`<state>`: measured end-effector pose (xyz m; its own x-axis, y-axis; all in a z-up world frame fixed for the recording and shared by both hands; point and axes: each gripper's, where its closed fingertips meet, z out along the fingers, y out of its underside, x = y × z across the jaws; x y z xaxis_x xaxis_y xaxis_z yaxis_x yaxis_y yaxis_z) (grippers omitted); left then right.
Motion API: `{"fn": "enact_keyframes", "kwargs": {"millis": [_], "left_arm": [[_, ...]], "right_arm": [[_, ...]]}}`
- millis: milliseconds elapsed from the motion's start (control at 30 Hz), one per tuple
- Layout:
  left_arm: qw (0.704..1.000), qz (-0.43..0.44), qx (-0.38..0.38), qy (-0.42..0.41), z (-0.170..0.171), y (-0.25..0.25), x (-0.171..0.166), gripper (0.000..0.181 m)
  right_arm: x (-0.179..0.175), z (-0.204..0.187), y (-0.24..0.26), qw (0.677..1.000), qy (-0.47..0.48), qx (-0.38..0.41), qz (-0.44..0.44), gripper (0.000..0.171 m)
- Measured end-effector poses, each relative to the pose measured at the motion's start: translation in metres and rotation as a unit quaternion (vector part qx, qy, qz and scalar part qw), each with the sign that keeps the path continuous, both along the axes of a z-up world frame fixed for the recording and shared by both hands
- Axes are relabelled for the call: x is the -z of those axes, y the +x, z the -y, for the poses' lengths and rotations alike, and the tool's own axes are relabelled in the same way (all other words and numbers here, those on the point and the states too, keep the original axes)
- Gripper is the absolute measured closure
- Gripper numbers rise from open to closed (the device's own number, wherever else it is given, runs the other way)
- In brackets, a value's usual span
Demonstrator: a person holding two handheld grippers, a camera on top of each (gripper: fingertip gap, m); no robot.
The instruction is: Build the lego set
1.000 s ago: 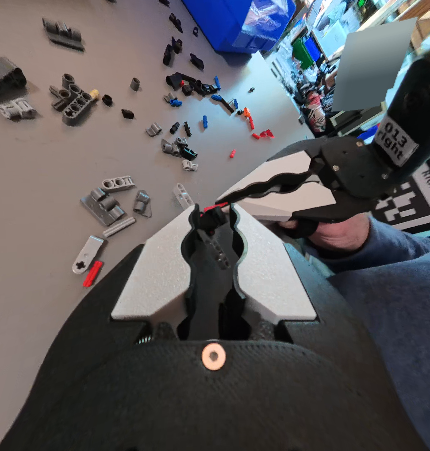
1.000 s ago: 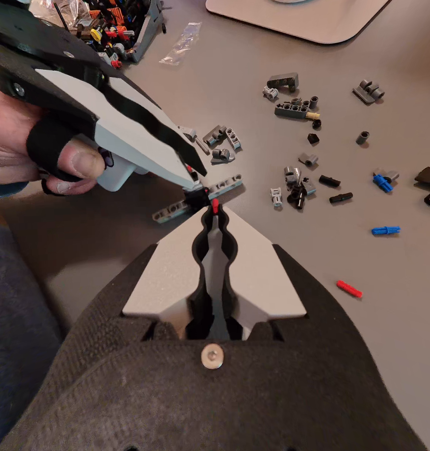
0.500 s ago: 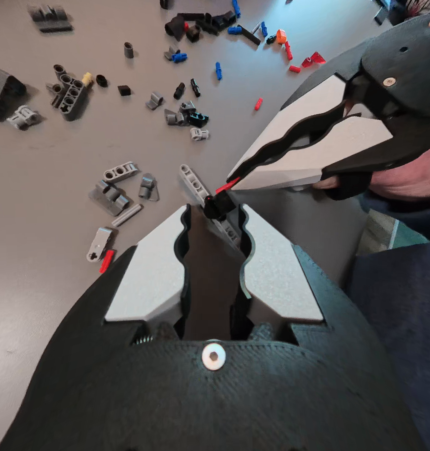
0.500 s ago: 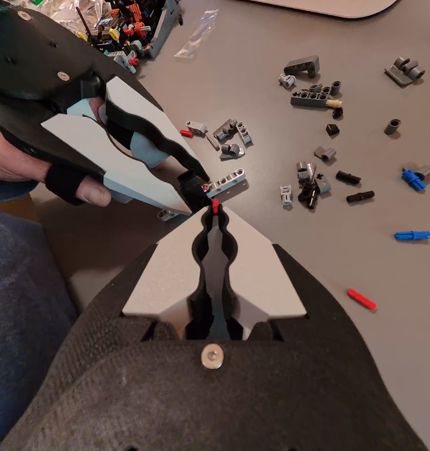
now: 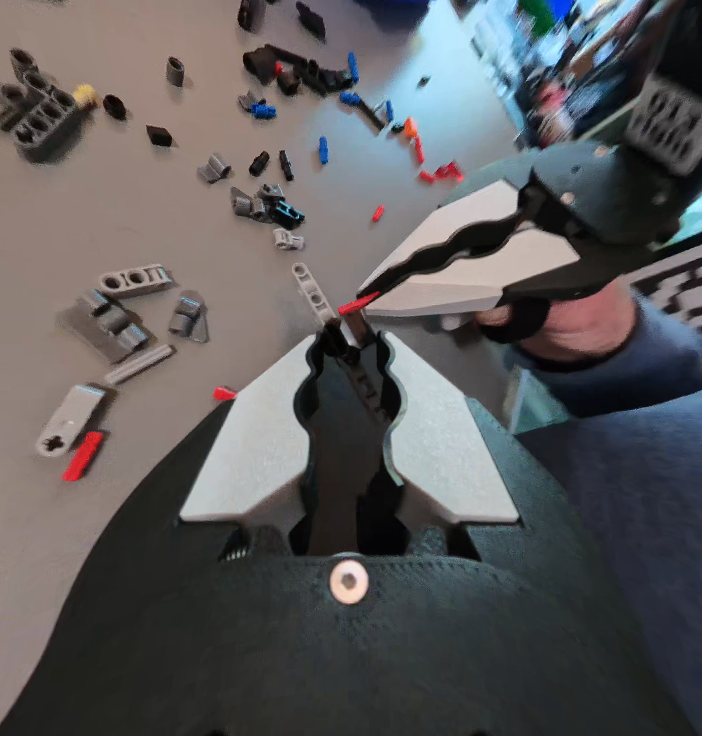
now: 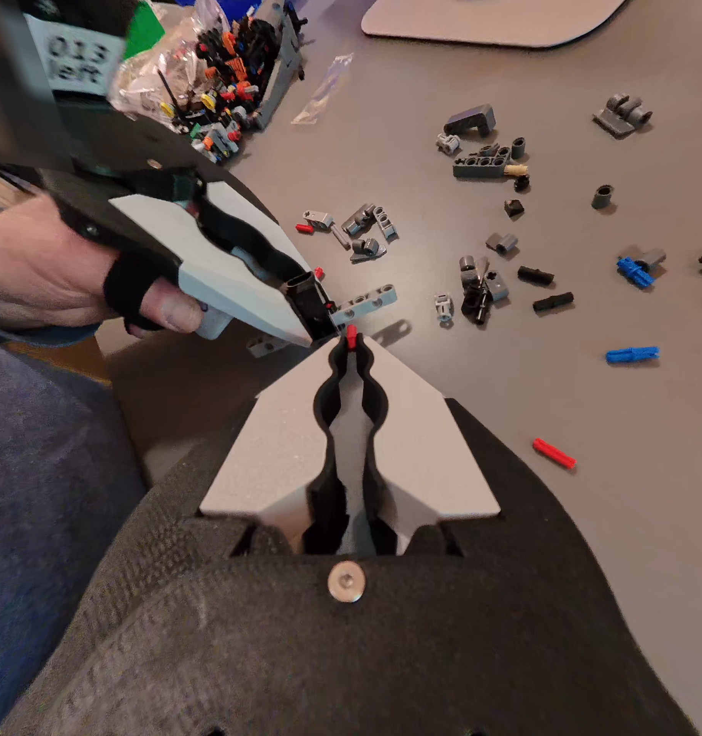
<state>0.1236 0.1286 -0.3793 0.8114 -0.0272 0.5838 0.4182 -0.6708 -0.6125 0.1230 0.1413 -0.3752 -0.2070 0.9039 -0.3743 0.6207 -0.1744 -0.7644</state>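
A white label (image 6: 76, 59) with dark printed characters sits on the black body of the left claw (image 6: 315, 324), high in the upper-left corner of the right wrist view; it carries two short lines of print. In the left wrist view, the right claw (image 5: 361, 296) bears a blurred label (image 5: 676, 127) on its upper body, too smeared to read. A black-and-white patterned marker (image 5: 684, 286) lies behind it, showing no legible characters.

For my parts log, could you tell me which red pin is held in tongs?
The red pin pinched at the right tongs tips, beside the black piece; other red pins lie loose on the table.
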Motion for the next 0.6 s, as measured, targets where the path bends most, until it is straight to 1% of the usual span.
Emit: {"fn": "enact_keyframes", "kwargs": {"millis": [67, 133, 367, 600], "left_arm": [[0.998, 0.062, -0.01, 0.005, -0.002, 0.004, -0.003, 0.155], [0.996, 0.082, -0.02, 0.015, -0.004, 0.006, -0.005, 0.156], [0.995, 0.095, -0.021, 0.028, -0.009, 0.013, -0.007, 0.156], [0.997, 0.071, -0.016, 0.036, -0.011, 0.014, -0.006, 0.156]], "right_arm": [[-0.003, -0.002, 0.002, 1.0, -0.007, -0.002, -0.007, 0.17], [-0.003, -0.002, 0.004, 1.0, -0.011, -0.006, -0.012, 0.17], [-0.006, -0.006, 0.005, 1.0, -0.005, -0.001, -0.021, 0.17], [-0.006, -0.007, 0.006, 1.0, 0.006, -0.012, -0.025, 0.17]]}}
